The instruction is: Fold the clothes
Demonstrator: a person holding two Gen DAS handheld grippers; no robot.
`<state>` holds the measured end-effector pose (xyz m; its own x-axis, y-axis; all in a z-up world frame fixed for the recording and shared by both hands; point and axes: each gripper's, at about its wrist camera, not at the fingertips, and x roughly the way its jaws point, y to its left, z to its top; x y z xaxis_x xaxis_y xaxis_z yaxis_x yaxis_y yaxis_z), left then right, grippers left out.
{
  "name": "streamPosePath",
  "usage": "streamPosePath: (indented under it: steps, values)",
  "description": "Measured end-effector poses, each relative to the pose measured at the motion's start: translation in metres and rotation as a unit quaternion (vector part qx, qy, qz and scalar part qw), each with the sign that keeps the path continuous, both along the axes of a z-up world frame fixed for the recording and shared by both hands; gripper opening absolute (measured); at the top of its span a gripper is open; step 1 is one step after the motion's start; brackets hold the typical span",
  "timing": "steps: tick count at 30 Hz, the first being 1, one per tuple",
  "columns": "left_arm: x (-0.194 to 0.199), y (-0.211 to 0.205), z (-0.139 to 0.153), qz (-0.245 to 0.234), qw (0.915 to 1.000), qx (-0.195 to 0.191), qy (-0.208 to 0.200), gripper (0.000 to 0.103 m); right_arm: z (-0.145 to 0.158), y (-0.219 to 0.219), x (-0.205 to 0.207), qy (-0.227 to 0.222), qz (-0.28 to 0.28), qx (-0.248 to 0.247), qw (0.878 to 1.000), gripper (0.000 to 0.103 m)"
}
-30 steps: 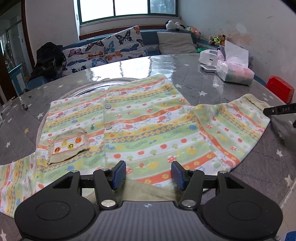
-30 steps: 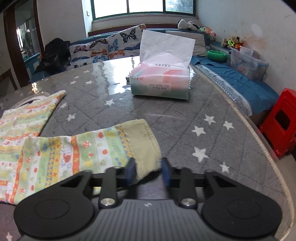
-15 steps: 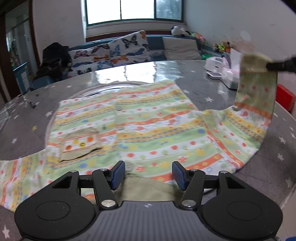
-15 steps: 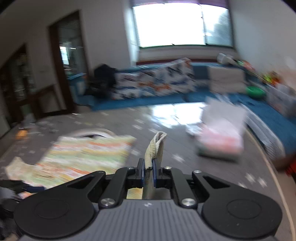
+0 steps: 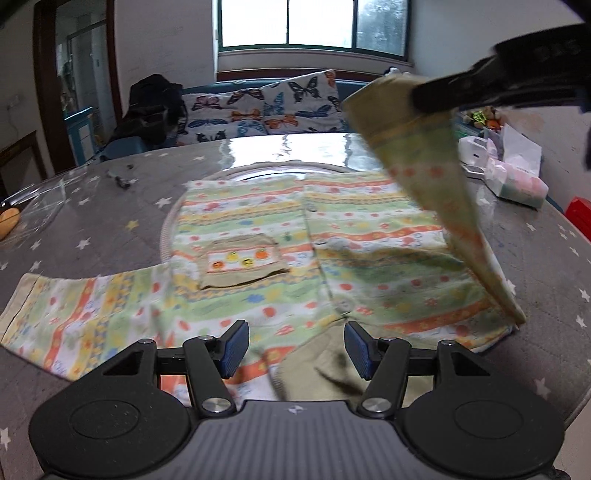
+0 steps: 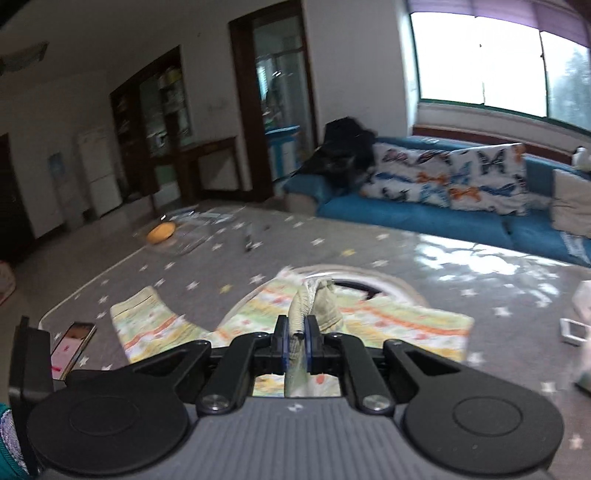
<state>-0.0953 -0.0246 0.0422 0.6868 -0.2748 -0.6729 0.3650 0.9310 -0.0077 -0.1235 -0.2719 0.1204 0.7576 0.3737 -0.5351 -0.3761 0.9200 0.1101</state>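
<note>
Your right gripper (image 6: 295, 345) is clamped on the sleeve (image 5: 436, 177), held above the shirt (image 5: 258, 236) spread on the table (image 5: 110, 206). Your left gripper (image 5: 293, 345) gapes wide over the hem, holding nothing. No writing is legible.

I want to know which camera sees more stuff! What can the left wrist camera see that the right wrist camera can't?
Only the left wrist view shows the shirt's pocket, the buttons down its front, the tissue pack, and the open left gripper at the collar. Only the right wrist view shows the phone, the white fridge, and the right gripper pinching the sleeve cuff. Both show the striped shirt, the starry table, the butterfly pillows and the window.
</note>
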Motion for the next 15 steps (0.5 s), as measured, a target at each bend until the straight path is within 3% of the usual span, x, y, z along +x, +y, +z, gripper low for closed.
streamPosePath:
  steps: [6, 8, 15]
  values:
    - [0.000, 0.011, 0.000, 0.017, 0.9999, 0.000, 0.002, 0.061, -0.025, 0.028, 0.014, 0.037, 0.026, 0.003, 0.999, 0.009]
    - [0.002, 0.014, 0.002, 0.022, 0.9998, -0.001, 0.000, 0.061, -0.028, 0.031, 0.011, 0.040, 0.032, -0.001, 0.999, 0.017]
    - [0.007, 0.023, 0.011, 0.038, 0.9992, -0.003, -0.009, 0.061, -0.027, 0.009, 0.004, 0.036, 0.016, -0.016, 0.999, 0.020]
